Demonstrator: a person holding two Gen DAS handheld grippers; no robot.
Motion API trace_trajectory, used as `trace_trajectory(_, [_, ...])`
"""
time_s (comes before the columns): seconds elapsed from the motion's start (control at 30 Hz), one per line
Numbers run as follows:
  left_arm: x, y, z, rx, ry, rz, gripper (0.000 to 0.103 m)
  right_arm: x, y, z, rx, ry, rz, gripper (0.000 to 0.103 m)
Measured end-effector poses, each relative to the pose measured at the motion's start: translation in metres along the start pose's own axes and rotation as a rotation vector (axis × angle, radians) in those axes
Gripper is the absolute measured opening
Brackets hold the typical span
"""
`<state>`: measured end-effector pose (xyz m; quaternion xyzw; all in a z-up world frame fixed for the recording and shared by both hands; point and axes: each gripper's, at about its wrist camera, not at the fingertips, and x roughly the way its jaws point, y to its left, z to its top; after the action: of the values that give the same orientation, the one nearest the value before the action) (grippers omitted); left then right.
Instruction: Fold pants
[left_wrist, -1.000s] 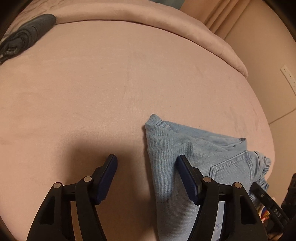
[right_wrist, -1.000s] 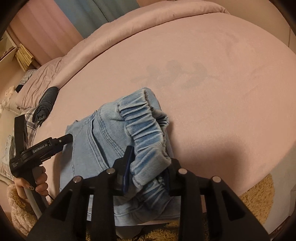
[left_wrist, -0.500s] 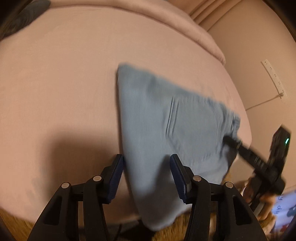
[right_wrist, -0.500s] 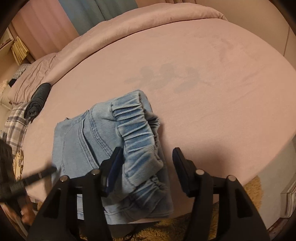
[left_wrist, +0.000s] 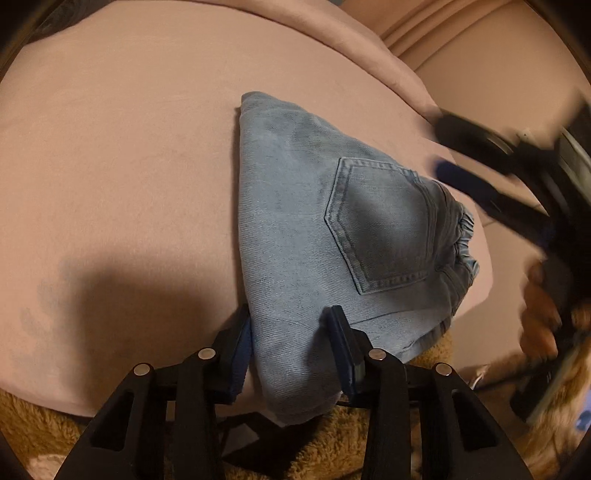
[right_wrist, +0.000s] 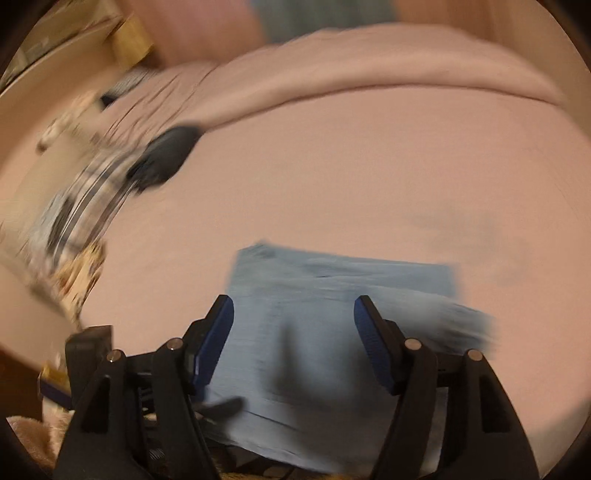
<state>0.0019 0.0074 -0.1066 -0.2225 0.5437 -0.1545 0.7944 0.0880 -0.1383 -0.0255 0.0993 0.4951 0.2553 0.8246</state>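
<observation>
Light blue jeans (left_wrist: 295, 229) lie folded on the pink bed (left_wrist: 129, 166), back pocket up and elastic waistband to the right. Their near corner hangs over the bed's edge. My left gripper (left_wrist: 291, 339) has that corner between its closing jaws, with both blue pads against the denim. My right gripper (right_wrist: 293, 314) hovers over the jeans (right_wrist: 332, 288) in a blurred view. Its jaws are opening and nothing is between them. In the left wrist view the right gripper (left_wrist: 480, 166) is a dark blur beyond the waistband, with a hand (left_wrist: 539, 321) under it.
A dark grey rolled item (right_wrist: 166, 158) lies far back on the bed, and plaid bedding (right_wrist: 85, 199) sits at its left side. A tan shaggy rug (left_wrist: 332, 443) covers the floor below the near bed edge. A raised pink fold (right_wrist: 369, 74) runs along the far side.
The right gripper let go of the elastic waistband, spread its jaws and pulled up and away. The left gripper moved across to the jeans' near corner and narrowed around it.
</observation>
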Motion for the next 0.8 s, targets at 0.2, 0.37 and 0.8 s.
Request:
trace_trajectory(0.2, [-0.007,0.000,-0.004,0.020,-0.015,-0.003,0.029,0.078,0.025,0.035,-0.072,0.137,0.037,0.065])
trace_trajectory(0.37, [-0.005,-0.001,-0.005,0.036,-0.013,-0.004,0.029,0.115,0.042,0.041,-0.156,0.207,0.011,0.046])
trace_trajectory(0.8, [-0.012,-0.012,-0.004,0.091,-0.014,0.063,0.026,0.119,0.029,0.024,-0.082,0.173,0.015,0.022])
